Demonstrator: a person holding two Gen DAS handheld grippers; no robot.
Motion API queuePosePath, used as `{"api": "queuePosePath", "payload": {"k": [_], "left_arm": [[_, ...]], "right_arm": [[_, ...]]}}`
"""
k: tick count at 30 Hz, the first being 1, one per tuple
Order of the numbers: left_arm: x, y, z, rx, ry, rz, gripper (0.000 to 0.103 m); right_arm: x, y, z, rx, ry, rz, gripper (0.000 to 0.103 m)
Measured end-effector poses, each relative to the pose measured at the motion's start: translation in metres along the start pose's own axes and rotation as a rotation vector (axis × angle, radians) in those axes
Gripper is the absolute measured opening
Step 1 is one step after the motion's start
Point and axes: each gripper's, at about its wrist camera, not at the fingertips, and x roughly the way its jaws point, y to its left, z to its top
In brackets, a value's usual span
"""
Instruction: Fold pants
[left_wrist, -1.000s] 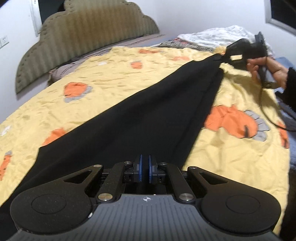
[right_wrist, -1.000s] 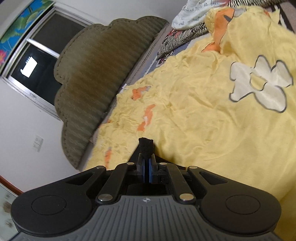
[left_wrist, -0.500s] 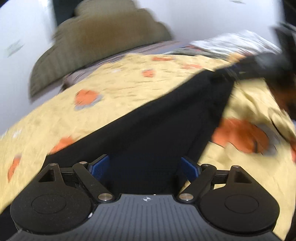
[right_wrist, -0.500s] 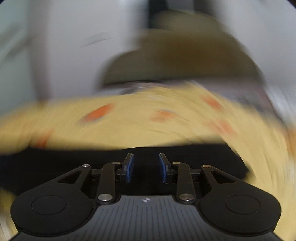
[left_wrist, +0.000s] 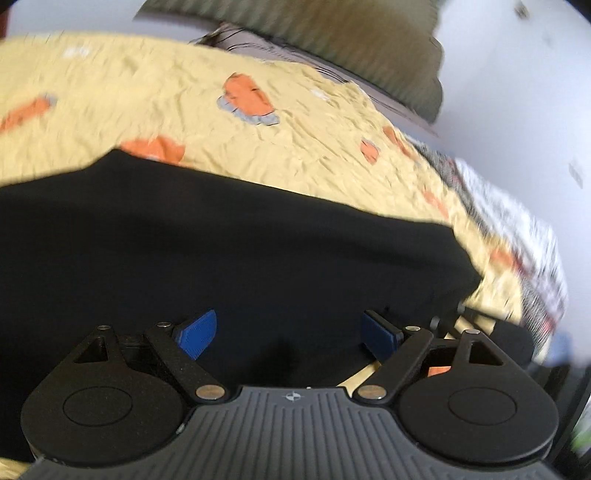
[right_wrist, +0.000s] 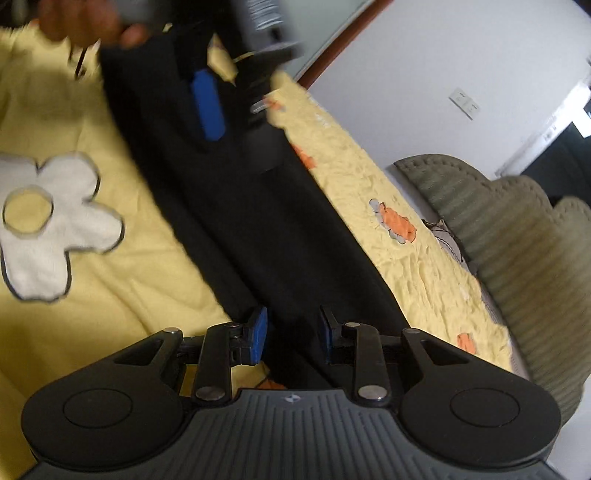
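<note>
The black pants lie flat as a long strip on the yellow bedspread. My left gripper is open just above one end of them, holding nothing. In the right wrist view the pants run away from my right gripper, which is open over their near end. The left gripper shows there at the far end, jaws apart, held by a hand.
The bedspread has orange patches and a white flower patch. A green padded headboard lines the bed's far side. Striped and white bedding is piled at one end. White walls surround the bed.
Both grippers were shut on the pants' ends a second ago. Both have opened and let go, and the pants now rest on the bed. Both cameras have swung round.
</note>
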Motion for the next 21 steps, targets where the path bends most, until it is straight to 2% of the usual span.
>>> {"api": "queuePosePath", "payload": {"k": [6,7,8,10,12,16,19,21], "left_arm": [[0.008,0.004,0.004,-0.092,0.006,0.004,0.087],[0.009,0.005,0.004,-0.101,0.011,0.003,0.087],[0.009,0.006,0.005,-0.109,0.014,0.003,0.087],[0.005,0.008,0.007,-0.111,0.006,0.011,0.087],[0.0,0.007,0.007,-0.096,-0.002,0.017,0.088],[0.002,0.0,0.008,-0.051,0.002,0.016,0.094],[0.016,-0.009,0.007,-0.012,0.023,0.034,0.093],[0.021,-0.017,0.004,0.058,0.016,0.058,0.093]], "right_arm": [[0.011,0.022,0.006,-0.102,-0.045,-0.066,0.028],[0.014,0.024,0.007,-0.108,-0.052,-0.068,0.024],[0.016,0.023,0.01,-0.093,-0.053,-0.049,0.011],[0.013,0.018,0.013,-0.045,-0.054,0.018,0.006],[0.003,0.017,0.012,-0.046,-0.055,0.047,0.004],[-0.017,0.009,0.009,0.04,-0.049,0.121,0.002],[-0.014,0.013,0.002,0.07,-0.056,0.094,0.009],[-0.024,0.006,0.001,0.069,-0.047,0.102,0.009]]}}
